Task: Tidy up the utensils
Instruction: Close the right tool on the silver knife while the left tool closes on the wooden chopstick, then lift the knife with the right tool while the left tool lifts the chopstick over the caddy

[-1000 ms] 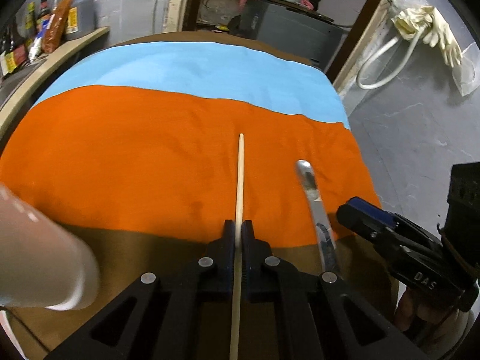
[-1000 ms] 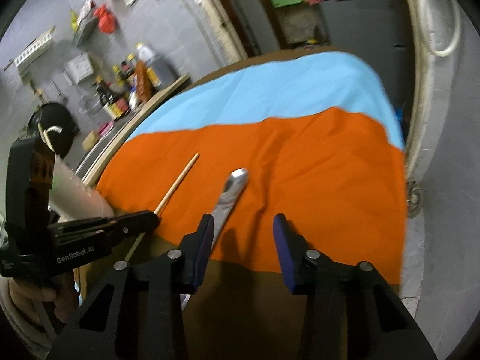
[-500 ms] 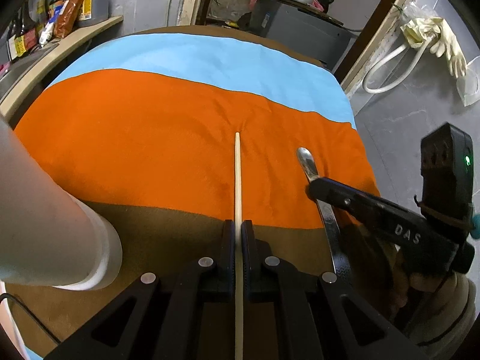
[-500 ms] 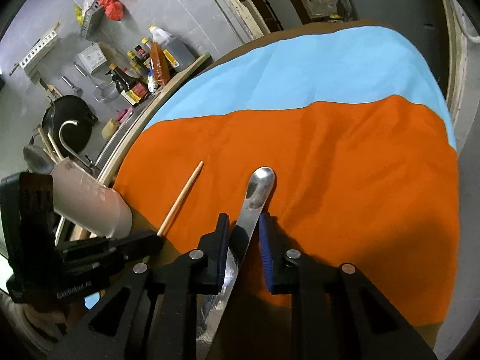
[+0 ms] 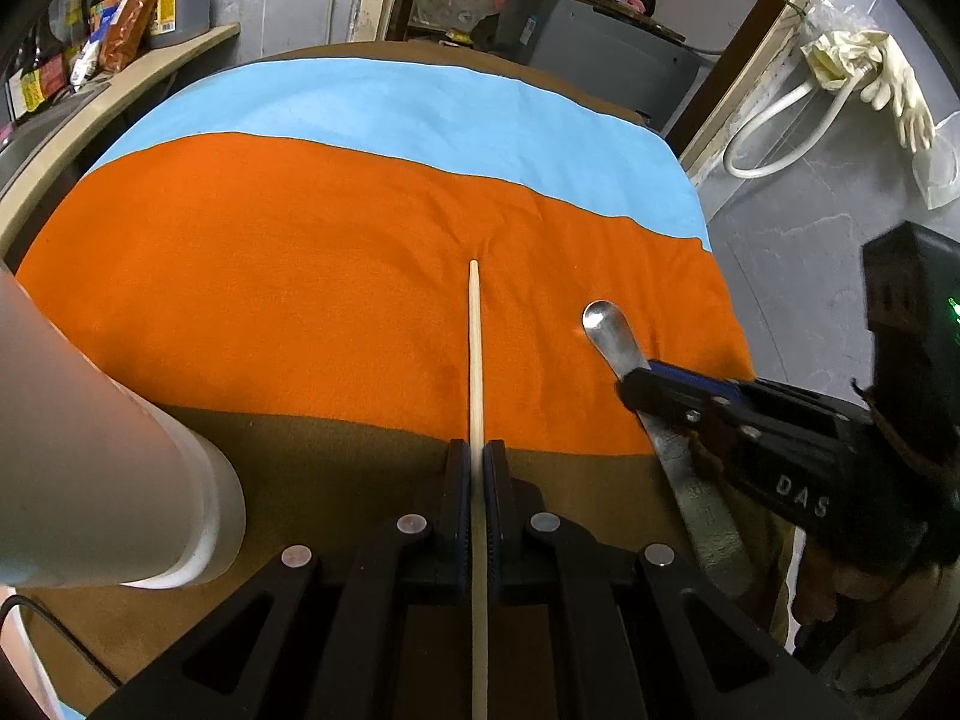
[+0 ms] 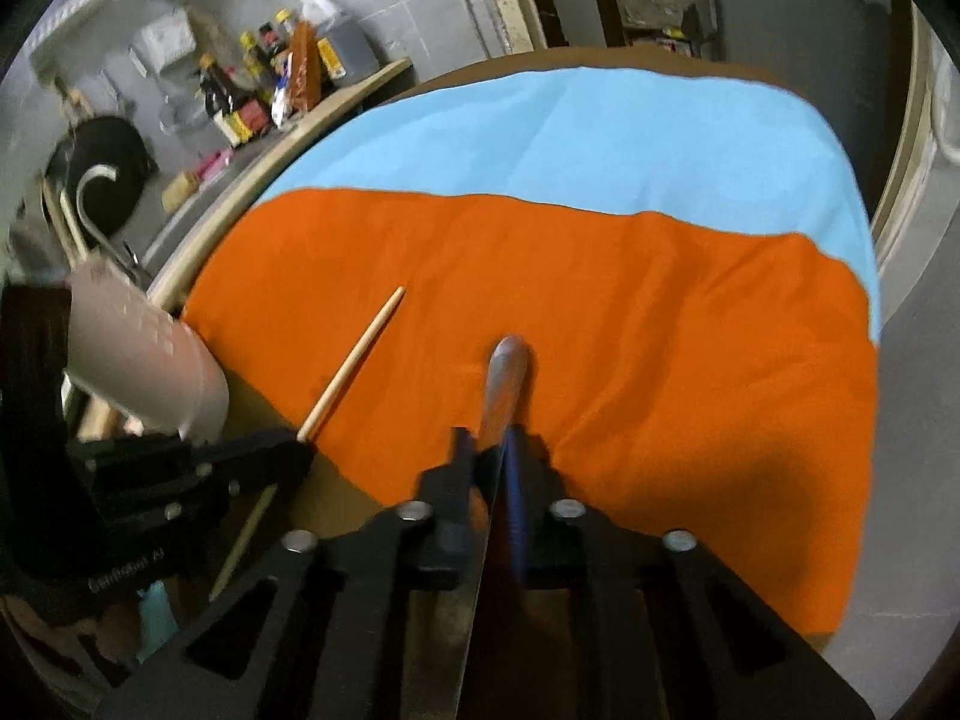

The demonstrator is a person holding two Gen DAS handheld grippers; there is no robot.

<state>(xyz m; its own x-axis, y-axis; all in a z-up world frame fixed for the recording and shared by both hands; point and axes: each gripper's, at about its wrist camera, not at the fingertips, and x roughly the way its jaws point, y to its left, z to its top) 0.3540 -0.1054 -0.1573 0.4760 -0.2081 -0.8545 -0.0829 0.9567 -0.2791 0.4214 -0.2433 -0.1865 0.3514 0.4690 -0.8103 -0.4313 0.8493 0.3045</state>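
Over orange cloth [image 6: 660, 360], right gripper [image 6: 495, 450] newly clamps spoon [image 6: 507, 372]

Light: dim, even | Shadow: soft on the orange felt cloth [image 6: 690, 360] | Blur: right view smeared, perhaps motion | Edges: fisheye-bent, black corners
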